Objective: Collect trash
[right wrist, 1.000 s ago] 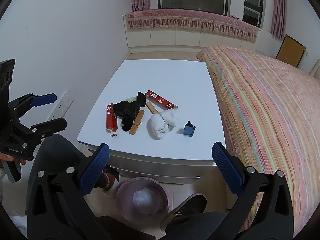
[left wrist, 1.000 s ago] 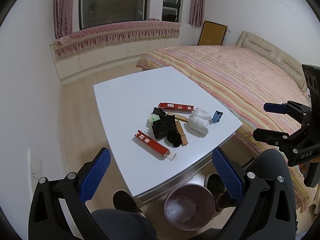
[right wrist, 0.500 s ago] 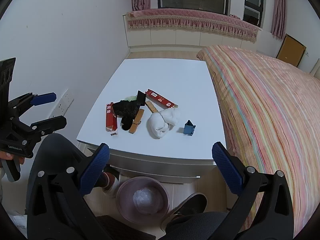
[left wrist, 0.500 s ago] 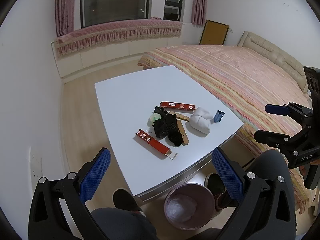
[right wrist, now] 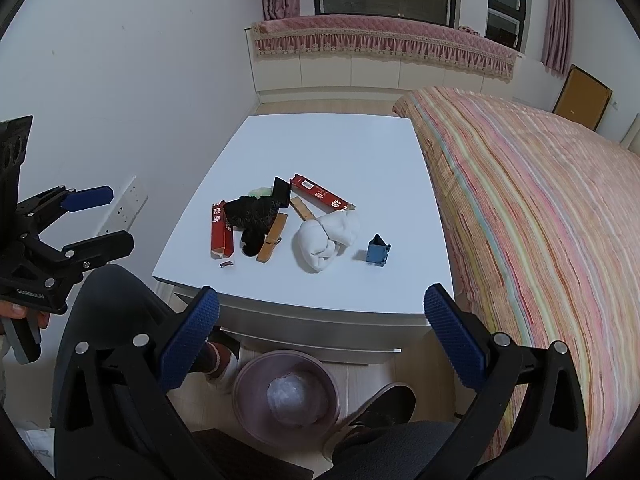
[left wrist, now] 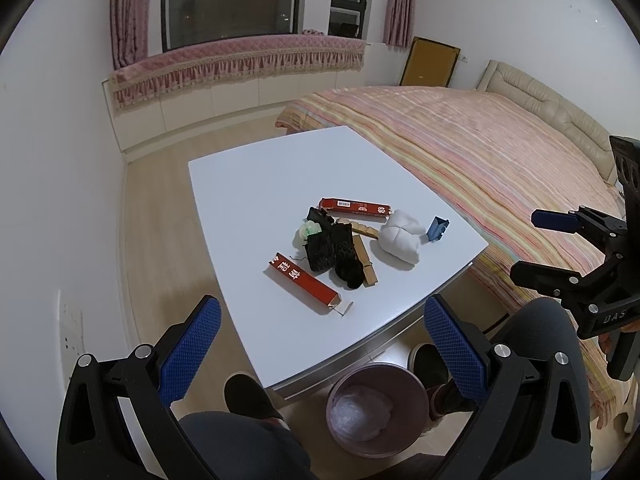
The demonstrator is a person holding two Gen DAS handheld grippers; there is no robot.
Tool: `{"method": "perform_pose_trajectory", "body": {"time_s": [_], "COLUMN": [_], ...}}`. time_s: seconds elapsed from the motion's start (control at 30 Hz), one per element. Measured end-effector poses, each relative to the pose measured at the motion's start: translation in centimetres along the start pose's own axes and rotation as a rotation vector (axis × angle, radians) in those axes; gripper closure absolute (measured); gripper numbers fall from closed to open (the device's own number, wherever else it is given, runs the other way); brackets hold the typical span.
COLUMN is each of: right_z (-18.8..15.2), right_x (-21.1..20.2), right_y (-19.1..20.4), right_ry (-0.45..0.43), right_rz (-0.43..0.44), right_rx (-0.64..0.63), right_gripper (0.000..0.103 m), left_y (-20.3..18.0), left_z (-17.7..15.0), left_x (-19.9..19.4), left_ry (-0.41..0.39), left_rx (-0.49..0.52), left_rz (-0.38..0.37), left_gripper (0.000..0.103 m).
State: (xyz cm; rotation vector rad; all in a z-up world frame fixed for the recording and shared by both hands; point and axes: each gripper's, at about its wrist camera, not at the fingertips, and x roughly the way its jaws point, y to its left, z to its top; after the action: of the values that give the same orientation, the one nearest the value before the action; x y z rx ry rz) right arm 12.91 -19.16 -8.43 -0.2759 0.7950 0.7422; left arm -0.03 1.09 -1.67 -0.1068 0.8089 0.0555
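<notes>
Nearest the cameras, both grippers are held above the person's knees with nothing between their fingers. The left gripper [left wrist: 320,344] is seen with its blue-padded fingers spread wide apart, and the right gripper [right wrist: 320,340] is likewise held wide open.

Below them, on the floor at the near edge of the table, a pink waste bin [right wrist: 286,396] is placed, lined with a clear bag; a dark shoe is seen on each side of it.

On the white table [left wrist: 256,184] the trash is gathered in a loose cluster toward the near side. A long red box [left wrist: 303,278] is laid nearest on the left, with a black crumpled mass [left wrist: 332,252] just beside it and a wooden clothespin [left wrist: 365,260] touching that mass. A white wadded cloth [left wrist: 400,240] is found to the right, and a small blue box [left wrist: 437,229] stands just beside it, apart from the rest. A second red box [left wrist: 354,207] lies at the far side of the cluster.

Farther off, a striped bed [left wrist: 480,152] is seen on the right.
</notes>
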Motion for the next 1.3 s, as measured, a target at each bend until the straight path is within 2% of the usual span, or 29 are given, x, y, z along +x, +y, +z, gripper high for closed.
{"method": "perform_pose_trajectory", "body": {"time_s": [0.5, 0.63, 1.0, 1.3], "right_z": [0.0, 0.4, 1.7, 2.1], "right_x": [0.3, 0.7, 5.1, 8.5], "right_y": [-0.1, -0.7, -3.7, -5.8], "right_ry": [0.009, 0.011, 0.063, 0.093], "right_rz": [-0.008, -0.015, -0.038, -0.023], "right_rx": [-0.011, -0.022, -0.020, 0.012], "right_gripper": [0.003, 0.003, 0.003, 0.006], "left_y": [0.0, 0.6, 1.9, 2.6], "left_z": [0.2, 0.5, 0.9, 0.7], "left_x": [1.4, 2.3, 7.5, 11.1], "left_ry": [0.046, 0.075, 0.203, 0.268], "left_rx": [-0.047, -0.093, -0.209, -0.292], "left_rz": [0.005, 0.010, 0.051, 0.101], "left_gripper": [0.006, 0.006, 0.006, 0.006]}}
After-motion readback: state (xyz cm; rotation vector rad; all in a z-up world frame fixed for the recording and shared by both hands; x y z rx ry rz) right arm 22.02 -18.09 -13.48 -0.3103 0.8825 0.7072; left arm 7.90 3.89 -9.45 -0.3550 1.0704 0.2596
